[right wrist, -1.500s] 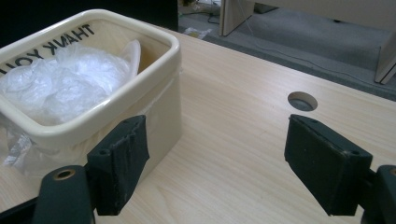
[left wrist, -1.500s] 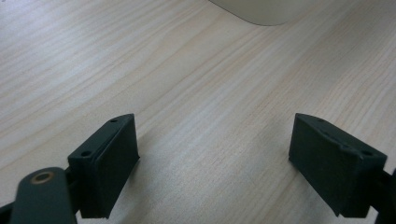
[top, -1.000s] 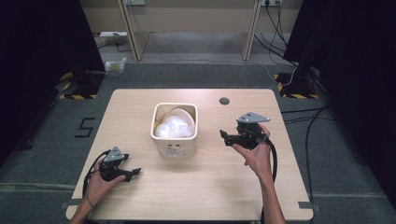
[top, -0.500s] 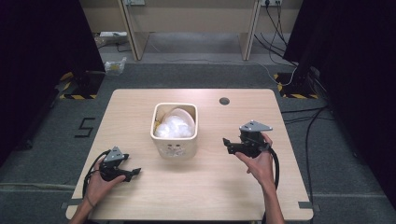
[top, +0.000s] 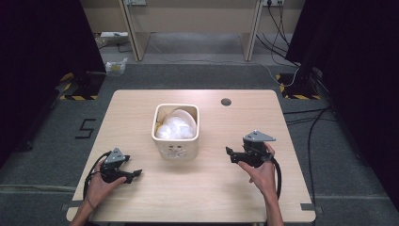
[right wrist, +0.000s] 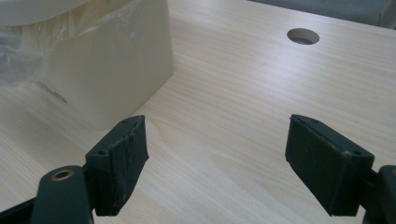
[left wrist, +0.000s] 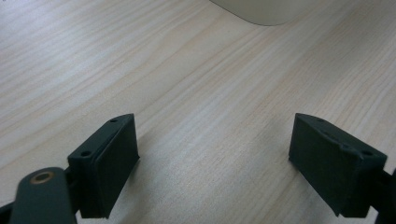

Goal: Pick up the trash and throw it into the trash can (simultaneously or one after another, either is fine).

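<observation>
Hard to make out what's actually inside the cream bin (top: pixel 176 141) in the middle of the table (top: pixel 211 197). From the high view it's crumpled clear plastic (top: pixel 175 128) bunched up, with something rounded and off-white behind it and a bit of yellow at the left inner edge, but I can't tell what either of those is. There's a faint print on the bin's front face, too small to read.

The bin itself is a squarish, rounded-corner tub, pale cream, open top, standing upright. In the right gripper view it's cut off at the top left, you get one corner and a wall (right wrist: pixel 107 70) with clear film hanging over the rim. In the left gripper view just a sliver of its base (left wrist: pixel 261 11) pokes in at the top edge.

Left gripper (top: pixel 134 174) sits low at the near left of the table, held in the person's left hand (top: pixel 101 186), pointing right, well apart from the bin. Its own view shows both jaws spread wide with bare wood between them, gripping nothing.

Right gripper (top: pixel 229 153) is at the near right, in the right hand (top: pixel 261 172), pointing left toward the bin (near it, not touching). Jaws wide apart there too, nothing held.

Small round hole (top: pixel 226 101) in the tabletop at the far side, right of the bin.
</observation>
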`<act>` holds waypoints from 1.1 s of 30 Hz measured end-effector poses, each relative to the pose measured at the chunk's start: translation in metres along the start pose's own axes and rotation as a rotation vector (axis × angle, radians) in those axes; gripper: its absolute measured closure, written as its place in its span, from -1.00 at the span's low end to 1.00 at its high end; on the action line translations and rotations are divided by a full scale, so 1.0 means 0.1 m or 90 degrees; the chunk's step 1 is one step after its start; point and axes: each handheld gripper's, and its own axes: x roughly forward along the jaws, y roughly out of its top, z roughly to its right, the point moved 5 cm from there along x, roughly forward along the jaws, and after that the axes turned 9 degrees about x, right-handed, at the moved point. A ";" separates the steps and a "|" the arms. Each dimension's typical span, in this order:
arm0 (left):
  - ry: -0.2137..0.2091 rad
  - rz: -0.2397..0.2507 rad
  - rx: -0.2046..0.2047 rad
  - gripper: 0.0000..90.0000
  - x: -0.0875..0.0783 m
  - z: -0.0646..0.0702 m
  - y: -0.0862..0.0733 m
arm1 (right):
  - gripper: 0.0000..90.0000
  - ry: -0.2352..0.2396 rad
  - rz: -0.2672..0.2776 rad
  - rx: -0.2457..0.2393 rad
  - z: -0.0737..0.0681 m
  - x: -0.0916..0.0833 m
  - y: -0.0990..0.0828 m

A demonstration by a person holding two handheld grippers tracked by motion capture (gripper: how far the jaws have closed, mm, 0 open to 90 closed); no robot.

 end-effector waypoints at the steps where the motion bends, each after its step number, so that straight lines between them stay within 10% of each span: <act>1: 0.000 0.000 0.000 -0.67 0.00 0.00 0.00 | -0.53 0.000 0.001 0.000 0.00 0.01 -0.02; 33: 0.000 0.000 0.000 -0.67 0.00 0.00 0.00 | -0.54 0.001 -0.038 -0.005 -0.05 0.08 -0.40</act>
